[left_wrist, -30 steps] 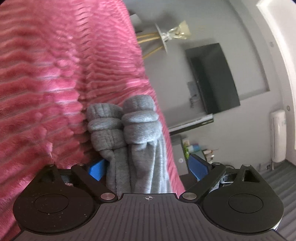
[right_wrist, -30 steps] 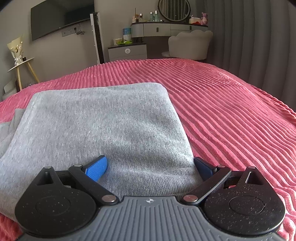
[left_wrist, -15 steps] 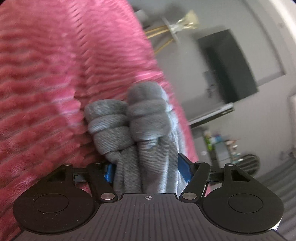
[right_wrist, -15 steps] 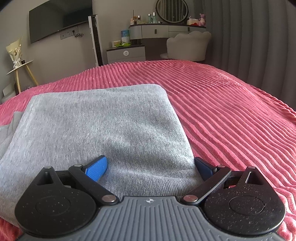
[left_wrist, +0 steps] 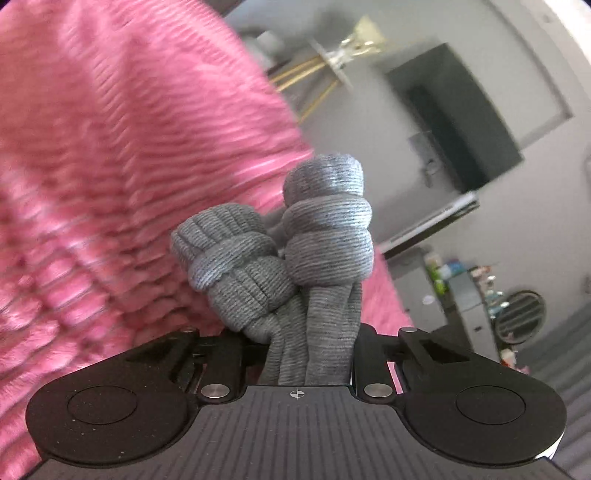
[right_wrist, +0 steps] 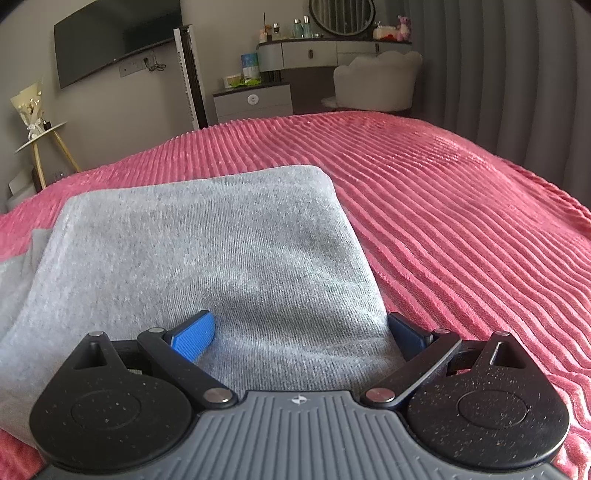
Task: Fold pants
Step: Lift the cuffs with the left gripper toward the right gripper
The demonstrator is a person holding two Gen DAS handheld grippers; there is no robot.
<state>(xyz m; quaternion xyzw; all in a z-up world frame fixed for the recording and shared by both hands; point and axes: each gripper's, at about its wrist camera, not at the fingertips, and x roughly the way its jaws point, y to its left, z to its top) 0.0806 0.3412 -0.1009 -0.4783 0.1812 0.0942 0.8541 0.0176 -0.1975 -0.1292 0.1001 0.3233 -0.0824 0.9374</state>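
Observation:
The grey knit pants (right_wrist: 207,229) lie folded on the pink ribbed bedspread (right_wrist: 461,206). In the right wrist view my right gripper (right_wrist: 299,325) stands open, low over the near end of the pants, its blue fingers (right_wrist: 192,332) spread across the cloth. In the left wrist view the two ribbed leg cuffs (left_wrist: 325,236) stick out ahead of my left gripper (left_wrist: 308,343). Its jaws are closing, and the bunched legs are pinched between them. The pads are hidden by the cloth. The pink bedspread (left_wrist: 129,166) fills the left of that view.
Beyond the bed's far edge stand a wall TV (right_wrist: 114,33), a small side table with a bouquet (right_wrist: 40,129), a grey dresser (right_wrist: 255,99), a white chair (right_wrist: 376,81) and grey curtains (right_wrist: 498,74). Bare bedspread lies to the right of the pants.
The left gripper's jaws went from wide apart to pinching the pant legs, and the gripper rose and rolled with the cuffs. The right gripper kept still.

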